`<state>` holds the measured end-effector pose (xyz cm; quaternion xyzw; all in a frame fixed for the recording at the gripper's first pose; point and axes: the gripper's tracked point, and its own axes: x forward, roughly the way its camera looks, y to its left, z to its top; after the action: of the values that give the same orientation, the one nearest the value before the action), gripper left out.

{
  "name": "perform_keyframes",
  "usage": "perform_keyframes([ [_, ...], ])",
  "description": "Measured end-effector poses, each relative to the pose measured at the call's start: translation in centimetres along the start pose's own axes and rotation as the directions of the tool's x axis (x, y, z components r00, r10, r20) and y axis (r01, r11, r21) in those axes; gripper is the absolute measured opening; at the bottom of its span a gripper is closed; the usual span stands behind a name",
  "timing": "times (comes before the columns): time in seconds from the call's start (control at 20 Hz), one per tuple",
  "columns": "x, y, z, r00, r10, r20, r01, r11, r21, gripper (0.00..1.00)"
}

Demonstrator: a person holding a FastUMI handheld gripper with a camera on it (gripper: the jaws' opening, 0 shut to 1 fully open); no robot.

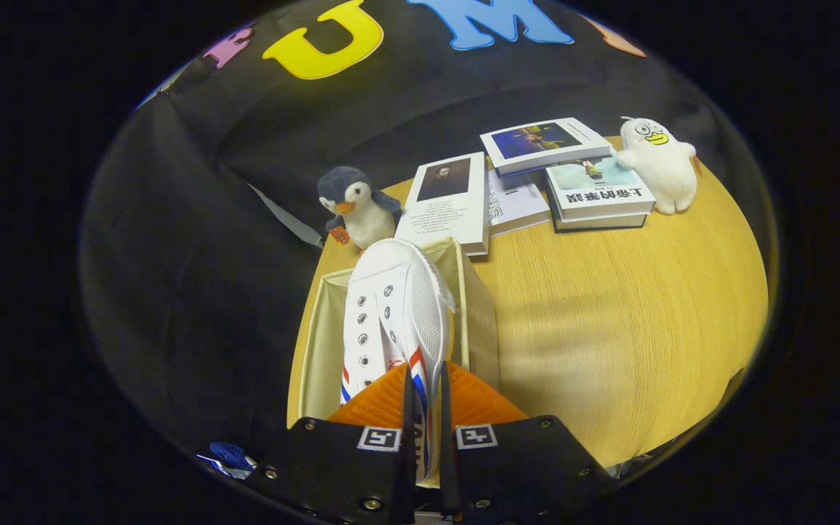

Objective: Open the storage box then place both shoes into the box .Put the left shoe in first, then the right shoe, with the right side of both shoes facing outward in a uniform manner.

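Gripper (427, 386) clamped on shoe (391, 306) over open box (318, 343), near side; next: lower, release.

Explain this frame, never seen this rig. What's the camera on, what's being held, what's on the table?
No robot arm here: a person carries hand-held tongs, and the fisheye camera rides on them, looking forward along the two fingers. The tongs are shut on a white shoe with red and blue stripes, both fingers pressing its sides. The shoe sits over an open beige storage box just ahead on a wooden table. Beyond the box stand a penguin plush, several books and a white duck plush.
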<state>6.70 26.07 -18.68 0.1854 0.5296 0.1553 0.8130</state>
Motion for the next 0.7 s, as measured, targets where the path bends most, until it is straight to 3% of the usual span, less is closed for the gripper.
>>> perform_keyframes([
  [0.1, 0.8, -0.2, -0.8, 0.999, -0.027, -0.019, 0.027, 0.999, -0.019, 0.13],
  [0.15, 0.9, 0.4, -0.5, 1.000, 0.000, -0.001, 0.000, 1.000, -0.014, 0.21],
  [0.2, 0.7, 0.8, 0.2, 0.999, 0.016, 0.030, -0.016, 1.000, -0.005, 0.38],
  [0.25, 0.4, 0.8, 1.0, 0.998, 0.020, 0.059, -0.019, 1.000, -0.006, 0.44],
  [0.4, -1.5, 0.0, 2.6, 0.991, 0.001, 0.135, 0.004, 0.999, -0.036, 0.98],
  [0.7, -6.6, -2.3, 4.2, 0.963, -0.017, 0.270, 0.052, 0.991, -0.122, 0.98],
])
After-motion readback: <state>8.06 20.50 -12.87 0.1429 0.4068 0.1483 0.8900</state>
